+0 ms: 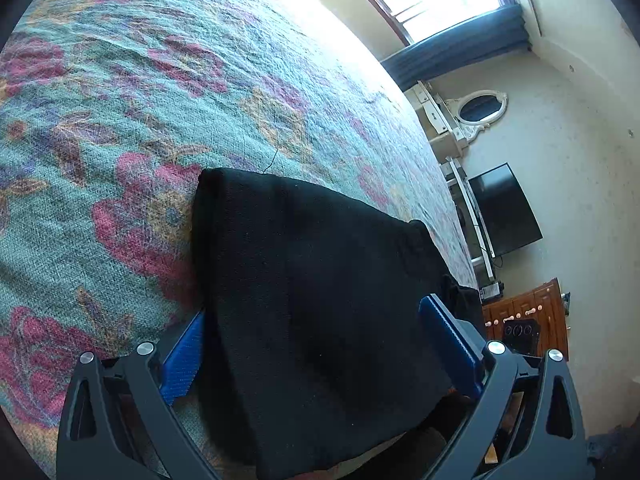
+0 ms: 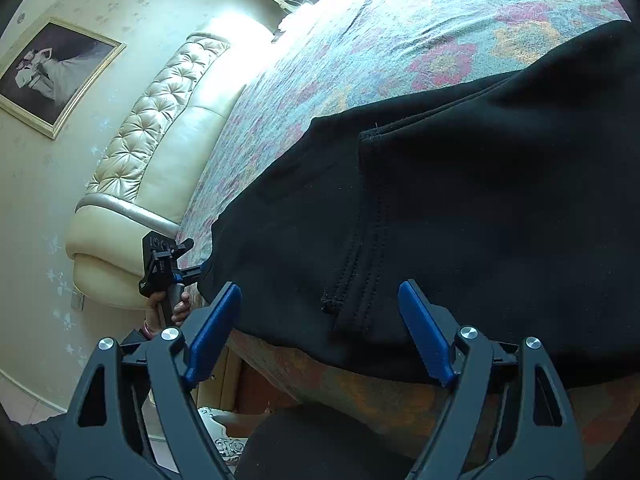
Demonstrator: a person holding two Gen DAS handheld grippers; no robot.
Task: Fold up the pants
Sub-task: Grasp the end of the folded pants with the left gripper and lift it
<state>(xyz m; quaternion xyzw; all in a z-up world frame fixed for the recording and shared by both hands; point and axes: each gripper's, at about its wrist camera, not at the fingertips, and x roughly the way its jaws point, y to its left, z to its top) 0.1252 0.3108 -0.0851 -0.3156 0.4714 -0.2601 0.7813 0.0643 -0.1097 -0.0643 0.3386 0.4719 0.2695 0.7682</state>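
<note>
While the black pants (image 1: 320, 300) are lying on the flowered bedspread (image 1: 120, 100) at the bed's edge, the left gripper (image 1: 316, 344) is being held with its blue fingers (image 1: 182, 360) spread apart around the folded cloth. At six o'clock of the right view, the right gripper (image 2: 320, 332) is likewise being held apart at the pants' hem.
</note>
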